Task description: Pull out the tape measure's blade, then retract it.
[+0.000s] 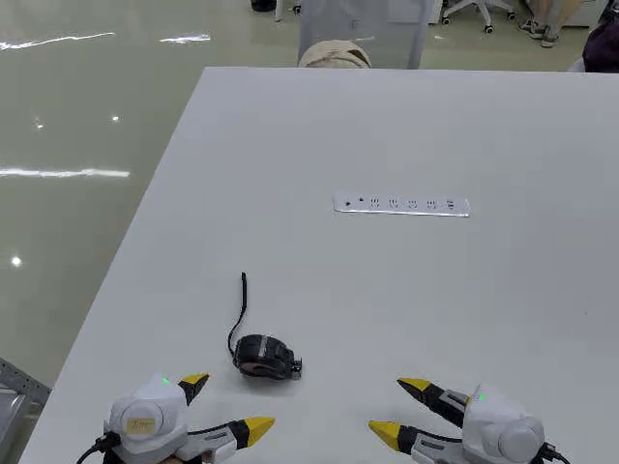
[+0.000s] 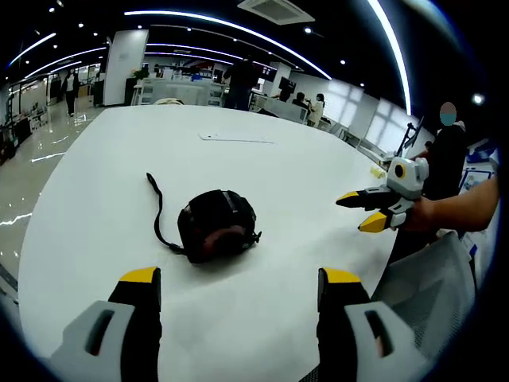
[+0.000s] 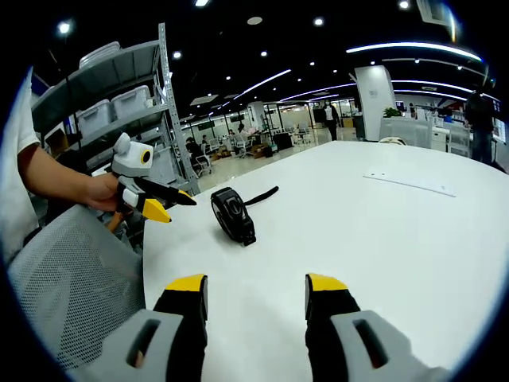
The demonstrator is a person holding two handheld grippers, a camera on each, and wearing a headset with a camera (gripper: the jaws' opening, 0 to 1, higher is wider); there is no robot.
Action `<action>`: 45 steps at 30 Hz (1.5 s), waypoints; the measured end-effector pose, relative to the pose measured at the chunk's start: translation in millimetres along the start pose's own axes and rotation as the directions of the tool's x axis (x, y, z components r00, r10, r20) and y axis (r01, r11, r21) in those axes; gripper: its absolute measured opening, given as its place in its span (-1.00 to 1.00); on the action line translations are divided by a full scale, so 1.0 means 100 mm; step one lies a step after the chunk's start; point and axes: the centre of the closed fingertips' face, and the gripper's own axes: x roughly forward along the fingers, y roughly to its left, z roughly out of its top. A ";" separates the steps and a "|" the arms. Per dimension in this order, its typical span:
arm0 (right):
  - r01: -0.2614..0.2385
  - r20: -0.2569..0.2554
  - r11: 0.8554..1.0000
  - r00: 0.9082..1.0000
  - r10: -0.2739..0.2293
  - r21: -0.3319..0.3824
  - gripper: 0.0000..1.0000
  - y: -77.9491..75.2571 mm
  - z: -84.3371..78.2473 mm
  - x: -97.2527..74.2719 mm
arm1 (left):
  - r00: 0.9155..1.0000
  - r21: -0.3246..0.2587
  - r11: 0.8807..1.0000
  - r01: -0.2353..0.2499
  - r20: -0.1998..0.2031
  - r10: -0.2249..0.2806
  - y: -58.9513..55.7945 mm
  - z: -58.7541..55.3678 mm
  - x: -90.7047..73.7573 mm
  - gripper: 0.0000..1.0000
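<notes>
Bottom left in the head view, the tape measure lies on the table just above the left gripper, its blade tip pointing right toward the farther right gripper; both grippers' fingers are apart and empty.

— What sort of place was it?
— An open-plan office or lab: a long white table, swivel chairs at one o'clock, glossy floor at nine.
— Anything else?
— Metal shelving with bins, and strip lights overhead.
</notes>
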 end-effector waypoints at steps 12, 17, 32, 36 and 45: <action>0.021 0.011 1.000 1.000 -0.021 -0.013 0.01 0.04 0.03 -0.14 | 1.000 -0.016 1.000 0.011 -0.007 -0.012 0.05 -0.08 -0.14 0.58; 0.028 0.012 1.000 1.000 -0.028 -0.010 0.02 0.07 0.02 -0.21 | 1.000 -0.013 1.000 0.011 -0.003 -0.011 0.07 -0.11 -0.22 0.59; 0.050 0.024 0.999 0.999 -0.049 -0.020 0.05 0.13 0.03 -0.39 | 1.000 -0.018 1.000 0.007 0.016 -0.006 0.11 -0.18 -0.47 0.62; 0.054 0.023 0.998 0.998 -0.054 -0.018 0.05 0.13 0.00 -0.45 | 1.000 -0.032 0.999 -0.002 0.029 0.003 0.13 -0.18 -0.52 0.62; 0.069 0.033 0.998 0.997 -0.069 -0.006 0.09 0.16 -0.01 -0.57 | 0.998 -0.043 0.999 0.004 0.070 -0.001 0.09 -0.17 -0.57 0.63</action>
